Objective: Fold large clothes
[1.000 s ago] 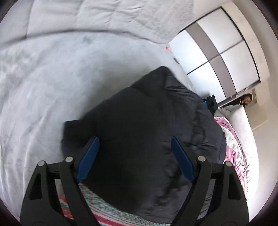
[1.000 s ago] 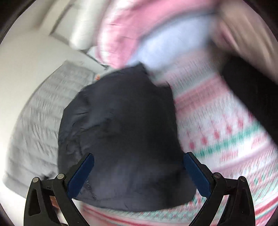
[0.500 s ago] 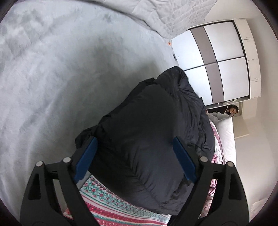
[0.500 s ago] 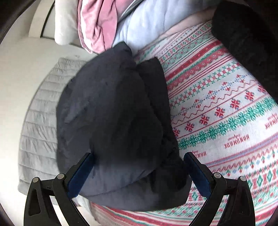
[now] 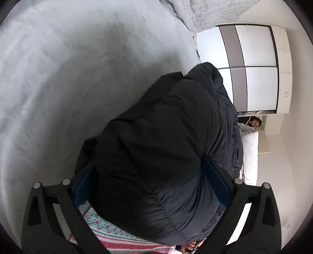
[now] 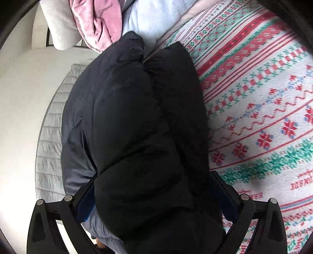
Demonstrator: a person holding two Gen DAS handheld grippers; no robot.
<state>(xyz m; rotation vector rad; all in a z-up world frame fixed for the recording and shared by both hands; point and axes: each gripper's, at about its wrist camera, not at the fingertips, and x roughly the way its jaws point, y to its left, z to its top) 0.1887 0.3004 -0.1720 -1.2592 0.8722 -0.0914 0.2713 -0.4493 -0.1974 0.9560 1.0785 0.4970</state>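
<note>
A dark navy puffer jacket (image 5: 162, 148) lies bundled on the bed and fills the middle of both views; it also shows in the right wrist view (image 6: 137, 136). My left gripper (image 5: 150, 181) is open, its blue-padded fingers on either side of the jacket's puffy bulk. My right gripper (image 6: 156, 197) is open too, straddling the jacket's near end. The jacket bulges up between both pairs of fingers and hides their tips. Whether the pads touch the fabric is not clear.
A patterned red, green and white blanket (image 6: 264, 117) covers the bed. A grey plush blanket (image 5: 58, 78) lies beside it. A pink garment (image 6: 95, 21) and pillows (image 6: 156, 15) sit at the far end. A wardrobe (image 5: 254, 68) stands beyond.
Both grippers have moved closer onto the jacket, which now fills more of each view and bulges between the fingers. The jaws stay wide apart.
</note>
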